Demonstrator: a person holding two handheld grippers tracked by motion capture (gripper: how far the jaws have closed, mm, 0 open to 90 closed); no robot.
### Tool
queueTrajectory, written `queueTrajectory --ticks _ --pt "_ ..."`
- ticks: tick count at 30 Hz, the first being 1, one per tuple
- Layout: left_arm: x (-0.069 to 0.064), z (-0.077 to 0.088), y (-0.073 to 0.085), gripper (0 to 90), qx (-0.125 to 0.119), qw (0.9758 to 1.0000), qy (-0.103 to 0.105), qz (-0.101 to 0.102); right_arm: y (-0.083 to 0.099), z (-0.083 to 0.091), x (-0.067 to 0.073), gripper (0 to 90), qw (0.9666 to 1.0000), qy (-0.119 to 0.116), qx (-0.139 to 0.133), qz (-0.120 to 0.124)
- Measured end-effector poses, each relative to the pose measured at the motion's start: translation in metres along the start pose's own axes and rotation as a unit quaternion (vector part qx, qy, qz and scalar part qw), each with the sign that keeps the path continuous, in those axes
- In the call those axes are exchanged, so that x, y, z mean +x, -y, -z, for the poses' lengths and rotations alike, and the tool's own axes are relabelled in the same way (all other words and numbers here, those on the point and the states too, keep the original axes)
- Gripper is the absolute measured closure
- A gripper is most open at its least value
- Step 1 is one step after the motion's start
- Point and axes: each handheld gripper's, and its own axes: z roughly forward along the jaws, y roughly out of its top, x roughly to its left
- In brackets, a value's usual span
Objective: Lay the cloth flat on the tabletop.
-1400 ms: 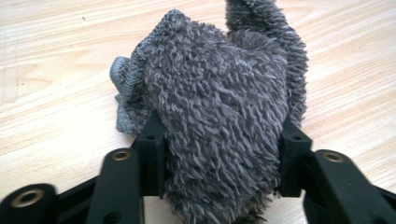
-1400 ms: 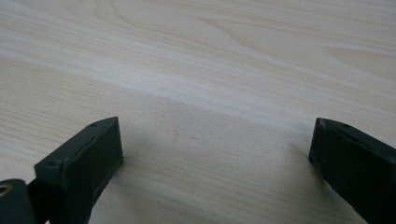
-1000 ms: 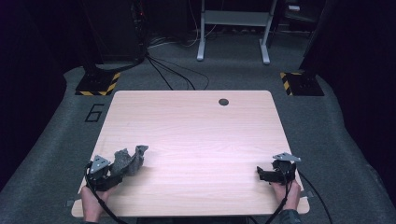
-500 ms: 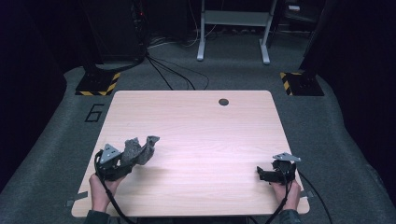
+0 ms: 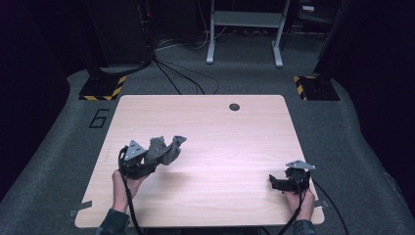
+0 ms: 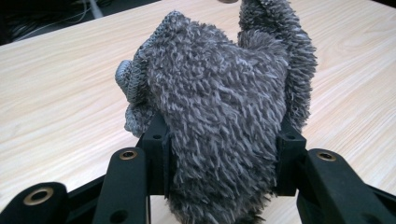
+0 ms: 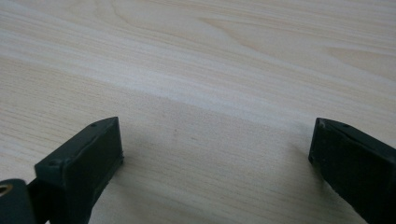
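A fuzzy grey cloth (image 5: pixel 164 149), shaggy on one side and knitted on the other, is bunched between the jaws of my left gripper (image 5: pixel 149 161) above the table's left front part. In the left gripper view the cloth (image 6: pixel 219 107) fills the gap and both pads (image 6: pixel 159 144) press into it. My right gripper (image 5: pixel 276 182) rests low near the table's front right corner. Its jaws stand wide apart in the right gripper view (image 7: pixel 215 154) with bare wood between them.
The light wooden table (image 5: pixel 215 122) has a round cable hole (image 5: pixel 234 106) near its far edge. Grey carpet surrounds it, with a number 6 marking (image 5: pixel 99 118) at the left, floor cables (image 5: pixel 181 73) and a white stand (image 5: pixel 244 29) behind.
My left gripper has lifted and carried the grey cloth forward and to the right over the table. The right gripper has stayed where it was.
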Motion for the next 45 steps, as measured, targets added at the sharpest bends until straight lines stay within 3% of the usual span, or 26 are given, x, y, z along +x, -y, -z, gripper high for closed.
queueTrajectory --ticks 16,32,37,41,45 --pt "-0.024 -0.049 -0.019 52.4 0.015 0.9990 0.041 -0.011 0.000 0.000 0.000 2.2 1.0000 0.000 0.000 0.000" --pt "-0.062 -0.097 -0.018 51.4 0.042 0.9963 0.074 -0.010 0.000 0.000 0.000 2.3 1.0000 0.000 0.000 0.000" --pt "-0.070 -0.110 -0.012 50.3 0.064 0.9946 0.080 -0.017 0.000 0.000 0.000 2.3 1.0000 0.000 0.000 0.000" --pt "-0.073 -0.122 -0.003 42.4 0.093 0.9915 0.089 -0.015 0.000 0.000 0.000 2.6 1.0000 -0.001 0.002 0.001" --pt "-0.071 -0.114 -0.001 26.5 0.083 0.9922 0.093 -0.009 0.000 0.001 0.000 2.7 1.0000 -0.002 0.000 0.000"
